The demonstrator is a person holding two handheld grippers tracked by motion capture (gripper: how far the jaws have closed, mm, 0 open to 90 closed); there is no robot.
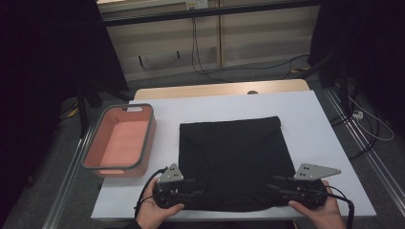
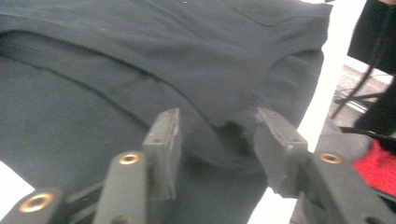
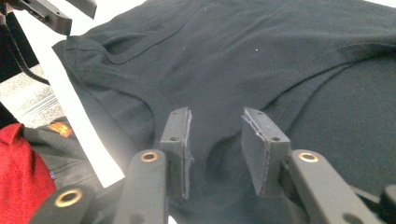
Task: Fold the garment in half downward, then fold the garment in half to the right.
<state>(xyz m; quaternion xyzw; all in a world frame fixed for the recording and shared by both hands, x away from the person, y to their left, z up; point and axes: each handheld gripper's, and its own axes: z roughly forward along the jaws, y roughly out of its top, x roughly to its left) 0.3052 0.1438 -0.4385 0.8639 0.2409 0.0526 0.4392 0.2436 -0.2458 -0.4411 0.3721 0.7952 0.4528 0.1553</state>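
Lying flat on the white worktop (image 1: 315, 124), the folded black T-shirt (image 1: 234, 157) has its near edge between both sets of jaws. The left gripper (image 2: 215, 140) stands at the shirt's near left corner, jaws spread, a soft fold of cloth lying loose in the gap and neither pad pressing on it. The right gripper (image 3: 215, 140) stands at the near right corner, jaws likewise spread over a shallow dimple of fabric. Beyond the left gripper's jaws, off to the side, sits an orange basket (image 1: 143, 143).
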